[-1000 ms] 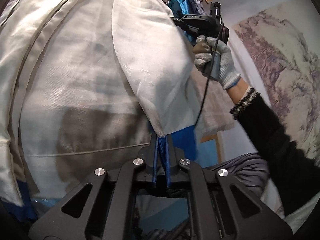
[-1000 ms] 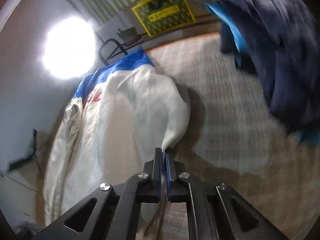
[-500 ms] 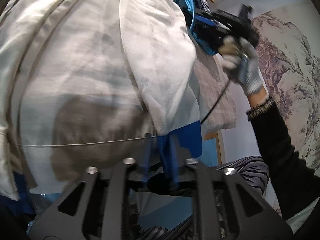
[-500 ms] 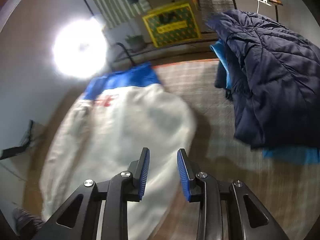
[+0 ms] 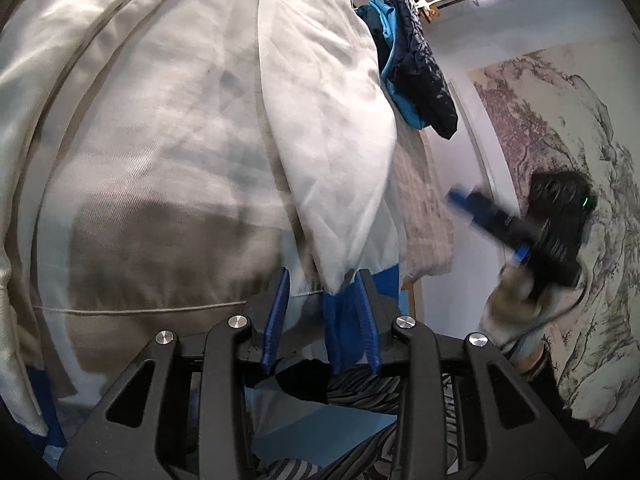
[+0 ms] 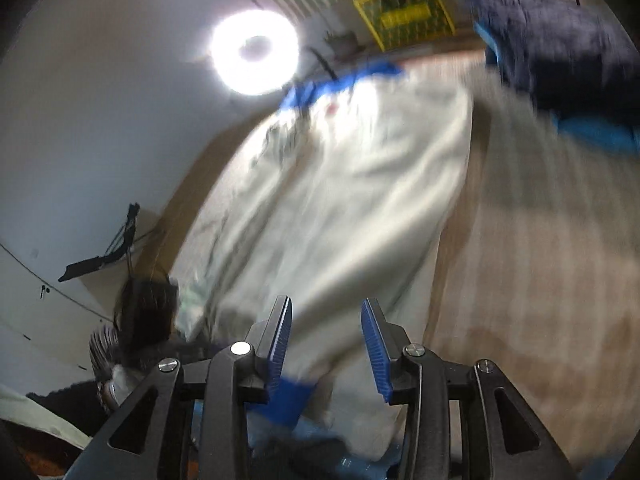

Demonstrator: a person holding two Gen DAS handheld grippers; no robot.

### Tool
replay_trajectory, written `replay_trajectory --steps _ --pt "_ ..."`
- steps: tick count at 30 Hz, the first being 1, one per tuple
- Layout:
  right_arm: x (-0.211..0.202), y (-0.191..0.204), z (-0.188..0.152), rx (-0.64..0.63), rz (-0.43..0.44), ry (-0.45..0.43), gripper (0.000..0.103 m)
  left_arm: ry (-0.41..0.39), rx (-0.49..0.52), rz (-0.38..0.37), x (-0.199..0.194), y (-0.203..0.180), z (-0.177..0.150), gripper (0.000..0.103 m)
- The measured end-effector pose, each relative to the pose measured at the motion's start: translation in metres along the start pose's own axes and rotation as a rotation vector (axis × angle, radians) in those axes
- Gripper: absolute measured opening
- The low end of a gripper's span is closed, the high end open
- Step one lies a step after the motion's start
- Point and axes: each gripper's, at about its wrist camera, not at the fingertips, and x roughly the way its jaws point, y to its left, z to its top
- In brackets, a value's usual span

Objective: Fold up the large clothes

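A large white jacket (image 5: 168,152) with blue trim lies spread on a beige mat (image 6: 540,260). One white sleeve (image 5: 332,128) is folded across the body. Its blue cuff (image 5: 338,328) hangs between the jaws of my left gripper (image 5: 320,320), which are opening; the cuff leans on the right pad and the left pad stands clear of it. The jaws of my right gripper (image 6: 326,340) are opening too, above the jacket's (image 6: 340,208) near end, with nothing pinched. In the left wrist view it is a blur (image 5: 464,204) in a gloved hand, well right of the jacket.
A navy puffer jacket (image 6: 560,60) and a bright blue garment (image 5: 396,92) are heaped at the mat's far right. A ring light (image 6: 254,52) glares behind, beside a yellow crate (image 6: 404,16). A landscape painting (image 5: 560,128) covers the wall. The person's striped trousers (image 5: 360,392) are under my left gripper.
Both grippers were shut on the sleeve's ends and have opened. The right one let go and swung away from the jacket toward the near right. The left one stayed put.
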Motion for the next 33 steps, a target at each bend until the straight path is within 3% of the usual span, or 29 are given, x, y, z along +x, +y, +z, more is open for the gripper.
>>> replay_trajectory --steps 2,4,9,11,13,14,17,19,22,24,25,26,28,30,33 --pt "0.017 -0.001 -0.019 0.034 0.015 0.040 0.039 -0.009 0.011 0.006 -0.002 -0.001 0.000 0.032" --pt "0.030 -0.004 -0.034 0.085 0.054 0.062 0.039 -0.019 0.024 0.026 -0.004 0.000 0.000 0.021" --pt "0.057 -0.006 -0.057 0.148 0.095 0.118 0.038 -0.016 0.048 0.089 0.000 0.005 -0.003 0.011" --pt "0.067 -0.003 -0.063 0.152 0.093 0.137 0.031 -0.016 0.055 0.096 0.001 0.006 -0.004 0.010" --pt "0.072 0.001 -0.065 0.134 0.080 0.142 0.008 -0.015 0.060 0.092 0.000 0.003 -0.005 0.008" --pt "0.071 0.005 -0.065 0.132 0.082 0.137 0.004 -0.015 0.065 0.086 -0.001 0.000 -0.005 0.008" --pt "0.050 0.020 -0.061 0.102 0.049 0.087 0.002 -0.017 0.093 0.065 -0.006 -0.011 -0.007 0.008" --pt "0.025 0.038 -0.059 0.067 -0.039 0.044 0.001 -0.027 0.096 0.051 -0.010 -0.016 -0.008 0.008" --pt "0.001 0.056 -0.062 -0.003 -0.180 0.004 0.003 -0.025 0.080 0.039 -0.012 -0.015 -0.007 0.009" --pt "0.007 0.053 -0.066 -0.015 -0.224 0.052 0.011 -0.022 0.070 0.041 -0.010 -0.013 -0.006 0.009" --pt "0.014 0.046 -0.068 -0.005 -0.221 0.097 0.026 -0.018 0.064 0.039 -0.010 -0.012 -0.006 0.009" --pt "0.021 0.036 -0.071 0.025 -0.230 0.122 0.033 -0.014 0.058 0.035 -0.008 -0.012 -0.007 0.010" --pt "0.024 0.024 -0.074 0.041 -0.253 0.114 0.033 -0.014 0.069 0.036 -0.006 -0.014 -0.008 0.023" --pt "0.020 0.010 -0.074 0.080 -0.191 0.089 0.035 -0.011 0.080 0.047 -0.003 -0.015 -0.011 0.032" --pt "0.022 -0.003 -0.073 0.144 -0.078 0.082 0.037 0.006 0.063 0.049 0.005 -0.013 -0.012 0.032"
